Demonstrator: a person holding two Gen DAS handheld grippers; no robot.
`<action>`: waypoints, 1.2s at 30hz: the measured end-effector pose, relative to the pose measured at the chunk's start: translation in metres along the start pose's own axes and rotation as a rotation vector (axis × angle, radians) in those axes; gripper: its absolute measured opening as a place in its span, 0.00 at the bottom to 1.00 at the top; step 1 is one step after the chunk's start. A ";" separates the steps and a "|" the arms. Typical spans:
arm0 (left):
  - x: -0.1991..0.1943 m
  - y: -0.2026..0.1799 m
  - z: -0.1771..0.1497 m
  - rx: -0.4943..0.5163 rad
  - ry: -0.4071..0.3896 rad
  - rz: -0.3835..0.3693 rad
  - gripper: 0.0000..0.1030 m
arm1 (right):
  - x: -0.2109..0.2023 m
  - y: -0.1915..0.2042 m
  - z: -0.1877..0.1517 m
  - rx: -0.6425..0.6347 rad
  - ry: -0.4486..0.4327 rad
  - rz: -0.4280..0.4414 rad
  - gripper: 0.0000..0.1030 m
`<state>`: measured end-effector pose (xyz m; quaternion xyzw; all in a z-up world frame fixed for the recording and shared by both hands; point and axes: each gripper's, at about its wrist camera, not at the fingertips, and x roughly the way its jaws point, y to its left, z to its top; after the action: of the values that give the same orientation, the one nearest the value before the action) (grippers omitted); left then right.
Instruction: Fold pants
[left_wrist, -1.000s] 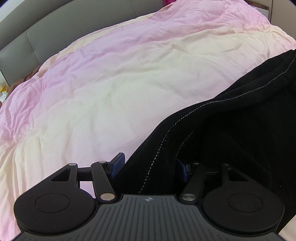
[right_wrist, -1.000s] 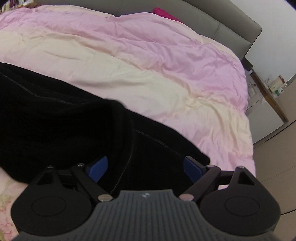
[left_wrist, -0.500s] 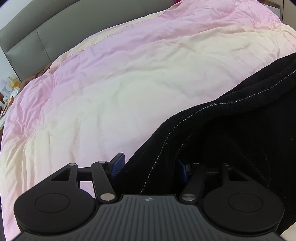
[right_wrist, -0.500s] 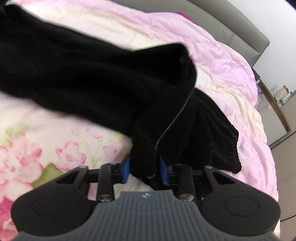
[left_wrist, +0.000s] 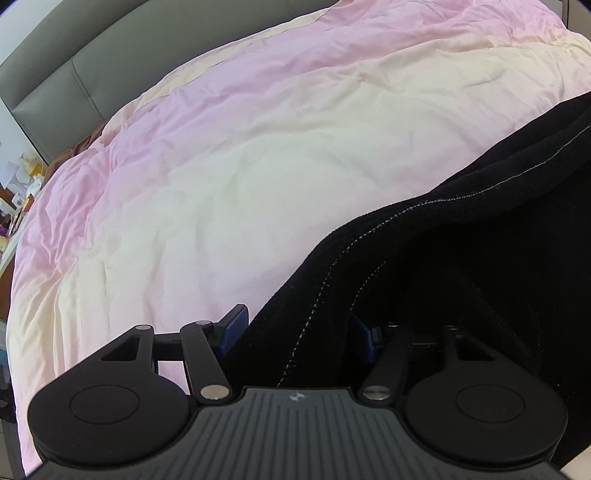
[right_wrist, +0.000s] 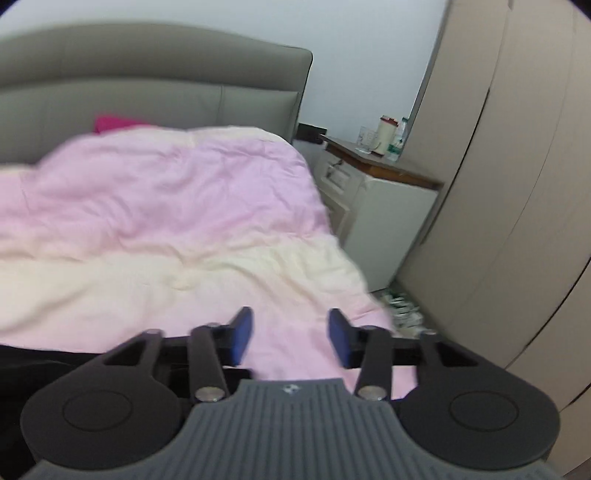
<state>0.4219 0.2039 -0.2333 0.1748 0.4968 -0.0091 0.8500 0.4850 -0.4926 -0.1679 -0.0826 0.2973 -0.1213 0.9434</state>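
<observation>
The black pants (left_wrist: 461, 277) lie on the pink and cream duvet (left_wrist: 221, 177) and fill the lower right of the left wrist view. A fold with a pale stitched seam runs between the jaws of my left gripper (left_wrist: 299, 326), and cloth drapes over its right finger. The jaws are easing apart; both blue pads (left_wrist: 234, 328) still show bare faces, so nothing is pinched. In the right wrist view only a strip of the pants (right_wrist: 37, 365) shows at the lower left. My right gripper (right_wrist: 291, 321) hovers over the duvet (right_wrist: 184, 221), its jaws opening and nothing between them.
A grey padded headboard (right_wrist: 147, 85) runs behind the bed, with a magenta pillow (right_wrist: 110, 123) below it. To the right stand a nightstand (right_wrist: 376, 173) with cups and a tall beige wardrobe (right_wrist: 517, 184). Small clutter (left_wrist: 18, 184) sits beyond the bed's left side.
My right gripper, shut on a fold of the pants half a second ago, has let go, lifted and swung towards the nightstand. The left gripper has barely moved.
</observation>
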 end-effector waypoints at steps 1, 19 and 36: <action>0.003 0.000 0.000 -0.007 0.002 -0.001 0.73 | -0.006 0.007 -0.013 -0.001 0.013 0.035 0.54; 0.003 -0.003 0.000 -0.019 0.005 0.026 0.77 | 0.046 -0.027 -0.179 1.045 0.240 0.199 0.37; 0.003 0.003 -0.001 -0.028 0.000 -0.002 0.77 | 0.036 -0.054 -0.145 0.862 0.234 -0.087 0.20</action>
<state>0.4232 0.2073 -0.2359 0.1622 0.4969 -0.0031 0.8525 0.4191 -0.5665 -0.2925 0.3199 0.3205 -0.2820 0.8458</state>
